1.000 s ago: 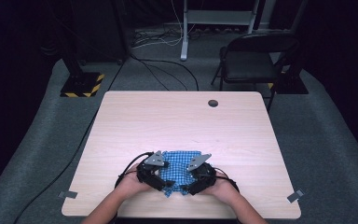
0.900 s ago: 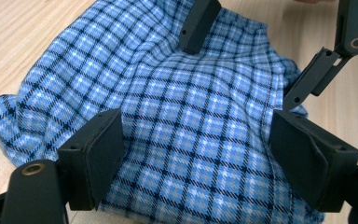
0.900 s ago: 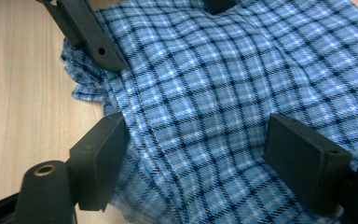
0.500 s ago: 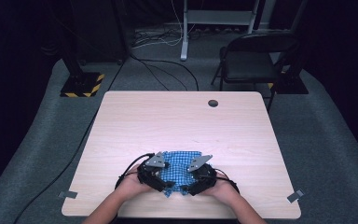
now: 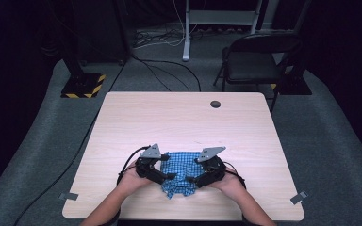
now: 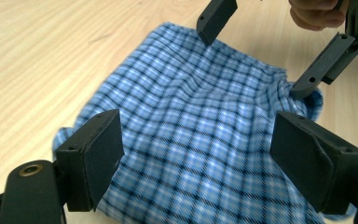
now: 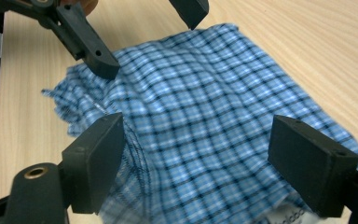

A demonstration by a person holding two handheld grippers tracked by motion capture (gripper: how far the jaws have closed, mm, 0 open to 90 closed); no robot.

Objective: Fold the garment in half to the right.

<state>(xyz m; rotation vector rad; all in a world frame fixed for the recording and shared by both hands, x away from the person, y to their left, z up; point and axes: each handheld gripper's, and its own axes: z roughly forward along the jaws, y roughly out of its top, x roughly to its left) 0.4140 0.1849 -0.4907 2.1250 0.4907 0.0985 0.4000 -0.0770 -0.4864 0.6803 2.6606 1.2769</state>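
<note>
Both grippers are spread wide over a blue checked cloth (image 5: 180, 173) that lies rumpled on the wooden table (image 5: 179, 117), at the lower middle of the high view. Left gripper (image 5: 168, 176) is at the cloth's left edge and right gripper (image 5: 191, 179) at its right edge, neither one pinching it.

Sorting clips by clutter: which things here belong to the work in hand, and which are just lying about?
In the job:
cloth, blue checked, on the table
left gripper, jaws open over it
right gripper, jaws open over it

Lying about:
chair beyond the table
floor cables
striped stand base
</note>
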